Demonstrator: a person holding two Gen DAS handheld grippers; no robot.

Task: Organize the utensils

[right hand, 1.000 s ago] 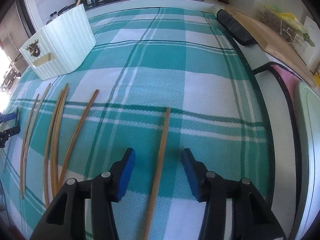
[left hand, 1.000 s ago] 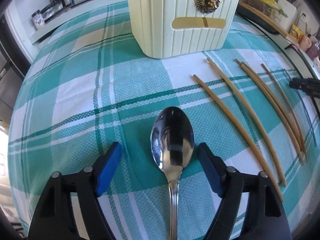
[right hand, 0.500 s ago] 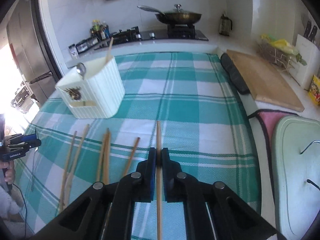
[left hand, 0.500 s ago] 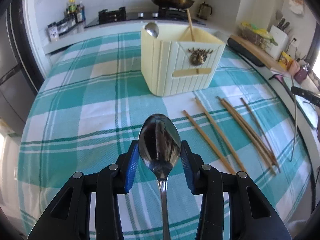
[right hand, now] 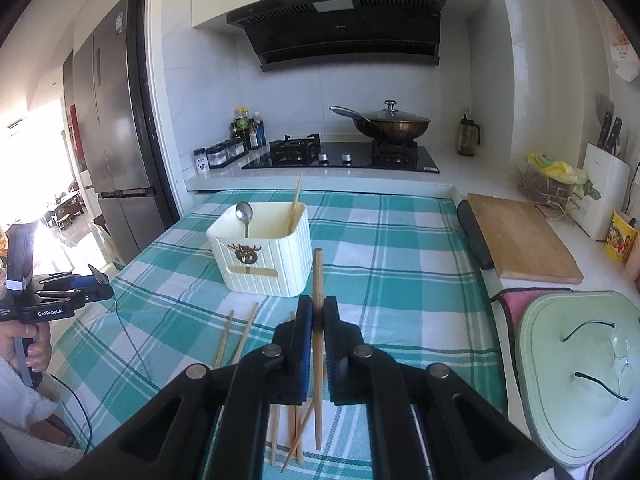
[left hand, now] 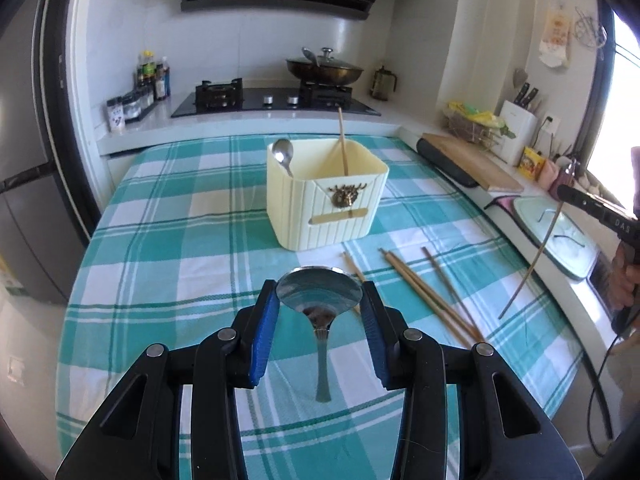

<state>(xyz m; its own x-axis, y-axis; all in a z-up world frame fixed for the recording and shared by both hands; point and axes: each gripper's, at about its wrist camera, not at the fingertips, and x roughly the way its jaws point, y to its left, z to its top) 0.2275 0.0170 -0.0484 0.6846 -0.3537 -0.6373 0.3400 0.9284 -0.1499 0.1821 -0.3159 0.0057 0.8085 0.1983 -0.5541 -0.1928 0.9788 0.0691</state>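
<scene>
Left gripper (left hand: 319, 300) jaws clamp a shiny steel spoon (left hand: 319, 294); right gripper (right hand: 318, 320) jaws pinch a wooden chopstick (right hand: 317, 280). Only the right view shows "GenRobot.AI" on the left gripper.

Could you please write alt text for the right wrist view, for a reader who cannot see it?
The right claw is shut on a wooden chopstick, above a teal checked tablecloth. Ahead stands a cream utensil holder containing a spoon and one chopstick.

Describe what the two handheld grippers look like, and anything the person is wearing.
Both the left gripper and right gripper have black angular linkage frames with silver rivets and blue finger pads. White lettering marks their bodies, a black cable trails off, and a white fuzzy sleeve shows.
</scene>
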